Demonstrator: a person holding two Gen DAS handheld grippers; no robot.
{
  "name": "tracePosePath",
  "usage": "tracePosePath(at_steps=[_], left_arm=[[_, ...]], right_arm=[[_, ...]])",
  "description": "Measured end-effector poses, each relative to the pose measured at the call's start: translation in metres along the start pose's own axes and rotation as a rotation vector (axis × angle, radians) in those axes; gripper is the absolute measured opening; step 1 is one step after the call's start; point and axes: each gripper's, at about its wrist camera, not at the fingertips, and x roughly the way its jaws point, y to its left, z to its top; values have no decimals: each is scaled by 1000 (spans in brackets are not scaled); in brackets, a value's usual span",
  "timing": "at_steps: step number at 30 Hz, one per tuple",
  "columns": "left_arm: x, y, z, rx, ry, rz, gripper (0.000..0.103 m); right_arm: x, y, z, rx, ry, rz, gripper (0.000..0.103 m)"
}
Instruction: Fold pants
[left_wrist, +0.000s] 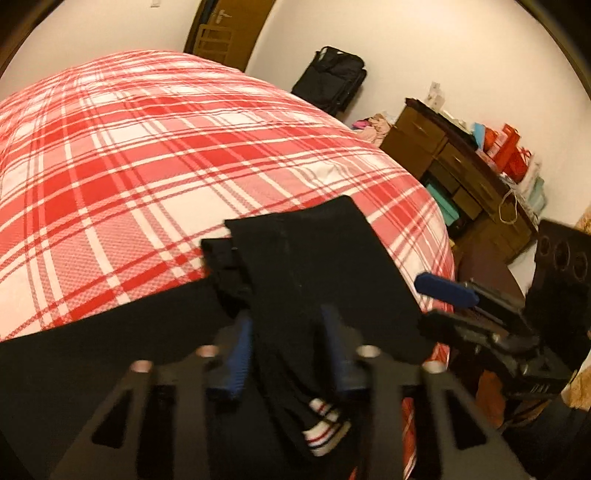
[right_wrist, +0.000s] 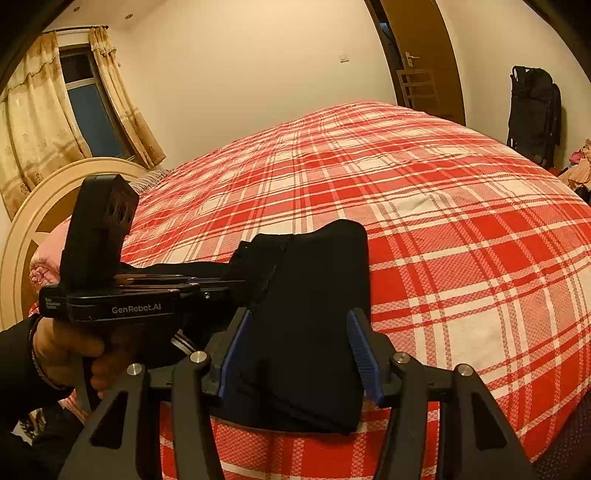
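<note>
The black pants (left_wrist: 314, 266) lie partly folded at the near edge of the red plaid bed (left_wrist: 147, 147); a striped white cuff (left_wrist: 325, 424) hangs below. My left gripper (left_wrist: 286, 325) straddles the cloth, jaws apart, blue pads either side of a raised fold. In the right wrist view the pants (right_wrist: 314, 295) sit between my right gripper's (right_wrist: 299, 325) spread blue pads. The left gripper (right_wrist: 218, 286) reaches in from the left onto the pants. The right gripper's blue fingertips (left_wrist: 443, 288) show at the bed's right edge.
A wooden dresser (left_wrist: 454, 173) with red bags stands right of the bed. A black bag (left_wrist: 332, 77) leans on the far wall by a door (left_wrist: 229, 29). A cream headboard (right_wrist: 55, 206) and curtained window (right_wrist: 88, 103) are at left.
</note>
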Motion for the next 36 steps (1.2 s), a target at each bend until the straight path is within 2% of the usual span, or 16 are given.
tracePosePath(at_steps=[1,4,11,15,18,24,36], left_arm=[[0,2,1,-6,1,0,13],[-2,3,1,-7,-1,0,9],[-9,-9,1,34,-32,28,6],[-28,-10,4,40,-77,48,6],[-50,-8,6,36,-109,47,6],[-78,-2,2,22,-125,62,6],[-141,30,-24,-21,-205,136,6]], right_arm=[[0,0,0,0,-1,-2,55],[0,-2,0,2,-4,-16,56],[-8,-10,2,36,-46,-22,58],[-7,-10,1,47,-43,-22,60],[-7,-2,0,15,-43,-16,60],[-6,15,-4,-61,-42,2,60],[2,48,-17,-216,-5,28,60]])
